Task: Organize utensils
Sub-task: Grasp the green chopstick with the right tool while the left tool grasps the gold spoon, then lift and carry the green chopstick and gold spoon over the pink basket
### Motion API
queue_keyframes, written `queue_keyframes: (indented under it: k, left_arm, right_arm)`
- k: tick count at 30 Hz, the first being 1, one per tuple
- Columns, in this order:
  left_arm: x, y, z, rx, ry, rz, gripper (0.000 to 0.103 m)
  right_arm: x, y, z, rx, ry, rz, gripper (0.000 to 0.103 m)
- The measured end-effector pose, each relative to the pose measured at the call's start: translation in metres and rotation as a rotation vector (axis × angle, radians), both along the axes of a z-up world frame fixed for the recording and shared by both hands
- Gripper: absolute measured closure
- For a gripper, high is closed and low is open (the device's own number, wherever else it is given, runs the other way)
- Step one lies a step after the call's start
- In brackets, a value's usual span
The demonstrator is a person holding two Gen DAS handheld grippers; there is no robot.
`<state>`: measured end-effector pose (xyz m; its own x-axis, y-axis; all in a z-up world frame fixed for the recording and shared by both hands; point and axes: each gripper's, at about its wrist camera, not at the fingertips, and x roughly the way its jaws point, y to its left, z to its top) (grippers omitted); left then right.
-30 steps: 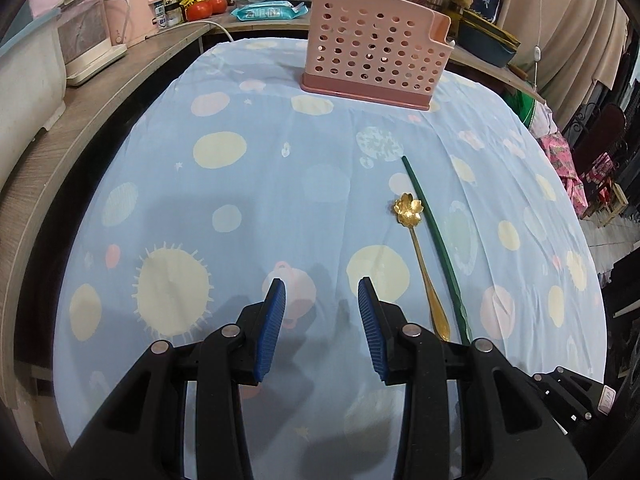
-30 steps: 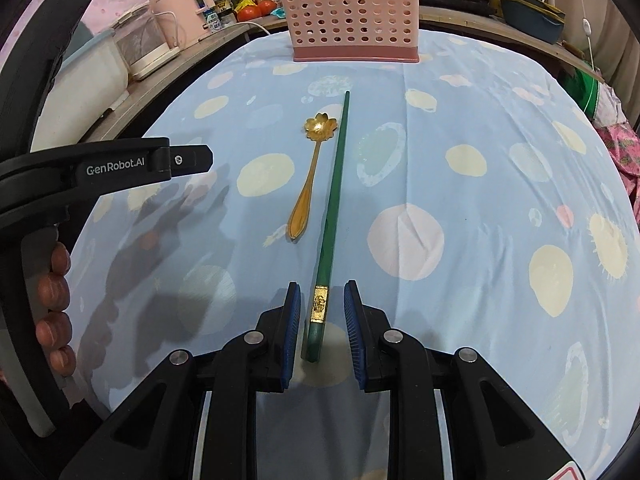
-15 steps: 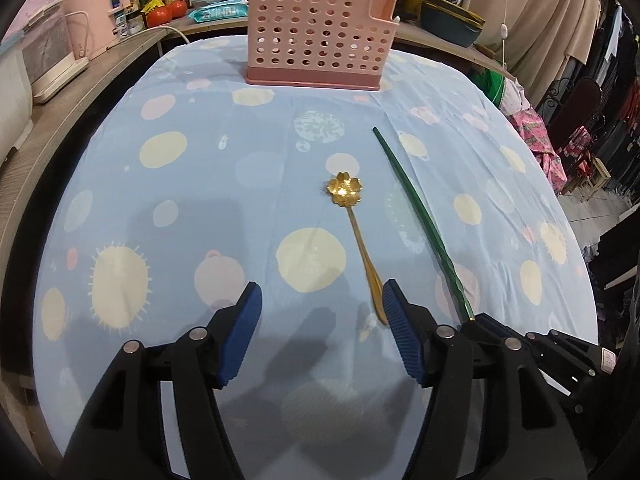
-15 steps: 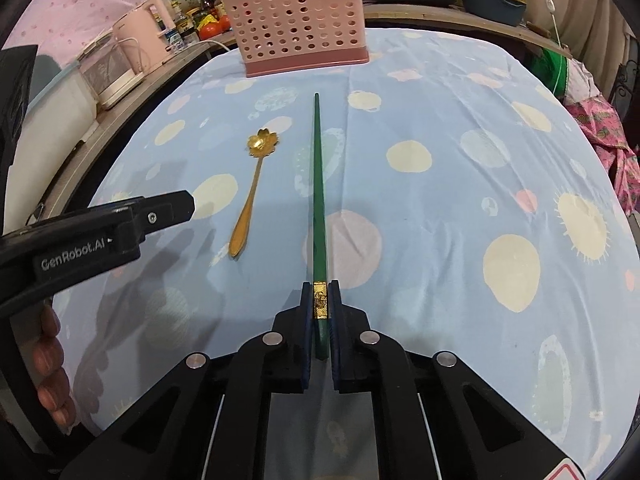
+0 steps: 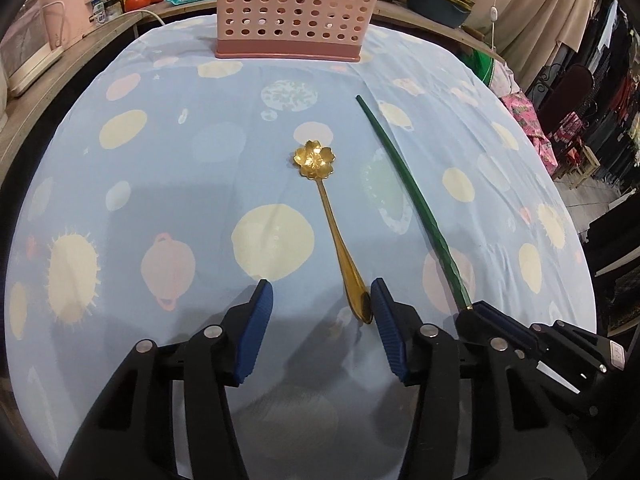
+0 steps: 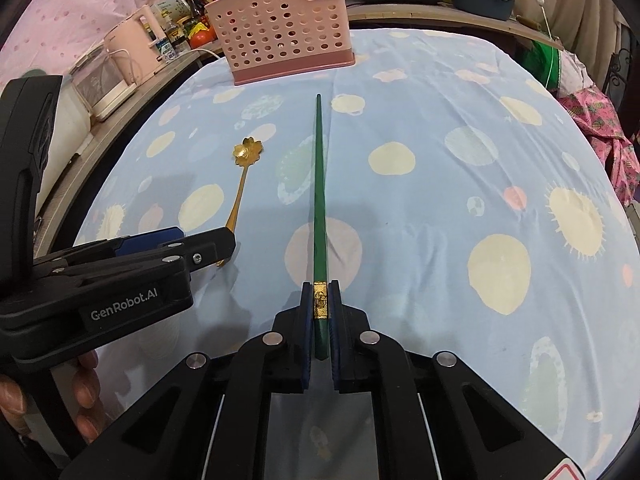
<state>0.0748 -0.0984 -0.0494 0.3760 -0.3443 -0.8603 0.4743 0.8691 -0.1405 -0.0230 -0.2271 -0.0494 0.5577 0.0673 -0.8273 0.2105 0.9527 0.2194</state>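
The right gripper pinched the green chopstick; the left gripper, jaws closing, straddled the gold spoon handle (untouched), open cloth leftward.

left gripper jaws closing, angled down; right gripper clamped tight.
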Motion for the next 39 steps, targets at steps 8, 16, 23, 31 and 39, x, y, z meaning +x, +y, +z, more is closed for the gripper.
queue_keyframes:
  k: [8, 16, 23, 31, 39]
  left_arm:
    - [-0.003, 0.000, -0.001, 0.012, -0.014, -0.019, 0.095]
    - [-0.001, 0.011, 0.009, -0.024, -0.003, 0.004, 0.099]
    - [0.001, 0.024, 0.043, -0.049, -0.080, 0.037, 0.100]
    - [0.012, 0.033, 0.087, -0.099, -0.167, 0.068, 0.102]
    - [0.033, 0.040, 0.126, -0.143, -0.248, 0.111, 0.102]
  right_arm:
    - [0.000, 0.003, -0.002, -0.001, 0.001, 0.006, 0.096]
    - [-0.002, 0.002, 0.002, -0.001, -0.011, 0.006, 0.096]
    - [-0.006, -0.001, 0.025, -0.008, -0.067, 0.003, 0.096]
    - [-0.004, -0.011, 0.067, 0.010, -0.174, -0.011, 0.096]
    - [0.017, -0.026, 0.119, -0.005, -0.309, -0.029, 0.096]
